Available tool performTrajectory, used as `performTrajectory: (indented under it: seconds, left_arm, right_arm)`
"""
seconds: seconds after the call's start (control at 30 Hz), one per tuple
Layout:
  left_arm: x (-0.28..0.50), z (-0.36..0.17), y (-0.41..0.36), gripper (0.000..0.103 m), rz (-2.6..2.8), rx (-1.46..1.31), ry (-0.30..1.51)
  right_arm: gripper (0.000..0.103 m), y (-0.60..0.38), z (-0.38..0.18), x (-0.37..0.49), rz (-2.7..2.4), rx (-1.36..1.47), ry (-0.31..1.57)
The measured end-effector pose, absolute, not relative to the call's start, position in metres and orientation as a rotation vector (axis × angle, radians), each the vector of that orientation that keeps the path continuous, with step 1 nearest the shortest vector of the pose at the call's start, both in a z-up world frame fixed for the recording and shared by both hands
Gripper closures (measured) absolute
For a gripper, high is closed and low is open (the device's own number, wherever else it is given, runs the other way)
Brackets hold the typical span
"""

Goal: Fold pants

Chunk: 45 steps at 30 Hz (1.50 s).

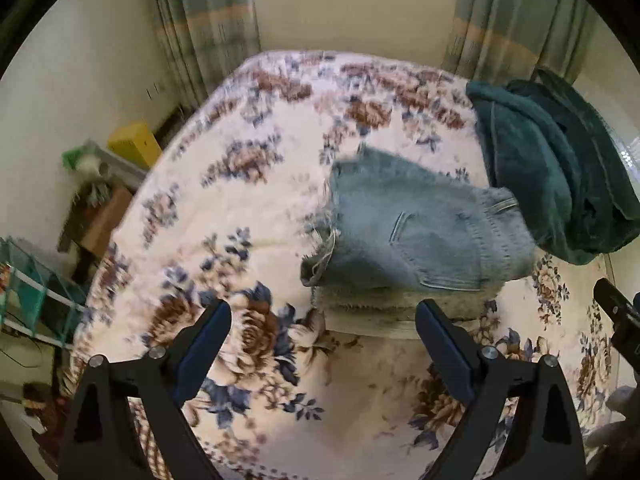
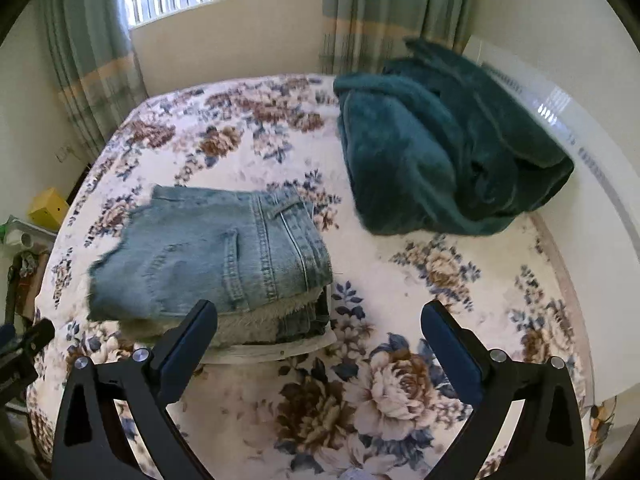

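Observation:
Light-blue jeans (image 1: 416, 232) with a fleece lining lie folded into a thick stack on the floral bed cover (image 1: 248, 208). In the right wrist view the jeans (image 2: 208, 256) sit left of centre, back pocket and waistband up. My left gripper (image 1: 322, 320) is open and empty, hovering just in front of the stack. My right gripper (image 2: 316, 320) is open and empty, its left finger (image 2: 192, 336) in front of the stack's near edge. The right gripper's tip also shows at the edge of the left wrist view (image 1: 616, 308).
A crumpled dark-green plush blanket (image 2: 440, 152) lies on the bed at the back right of the jeans. A white headboard (image 2: 580, 152) runs along the right. Shelves with a yellow box (image 1: 132, 144) stand left of the bed. Curtains and a window are behind.

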<state>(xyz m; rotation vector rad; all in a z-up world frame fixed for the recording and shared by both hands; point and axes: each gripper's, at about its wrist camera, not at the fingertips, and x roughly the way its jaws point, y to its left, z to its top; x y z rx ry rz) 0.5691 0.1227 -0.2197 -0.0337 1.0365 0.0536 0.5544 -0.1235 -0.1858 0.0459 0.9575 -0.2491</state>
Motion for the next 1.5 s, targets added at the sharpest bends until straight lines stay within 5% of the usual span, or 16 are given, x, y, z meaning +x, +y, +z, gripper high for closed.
performTrajectory:
  seconds: [0.37, 0.87, 1.37, 1.5]
  left_arm:
    - [0.424, -0.102, 0.116, 0.009, 0.052, -0.004, 0.852]
    - [0.250, -0.006, 0.134, 0.009, 0.052, 0.012, 0.700]
    - [0.198, 0.016, 0.158, 0.009, 0.005, -0.002, 0.685]
    - [0.202, 0.012, 0.159, 0.002, 0.008, -0.018, 0.693]
  right_arm:
    - [0.000, -0.100, -0.054, 0.381, -0.179, 0.028, 0.801]
    - [0.000, -0.064, 0.073, 0.146, -0.127, -0.002, 0.632]
    - [0.000, -0.026, 0.135, 0.053, -0.135, 0.018, 0.547]
    - [0.000, -0.027, 0.136, 0.061, -0.147, 0.017, 0.557]
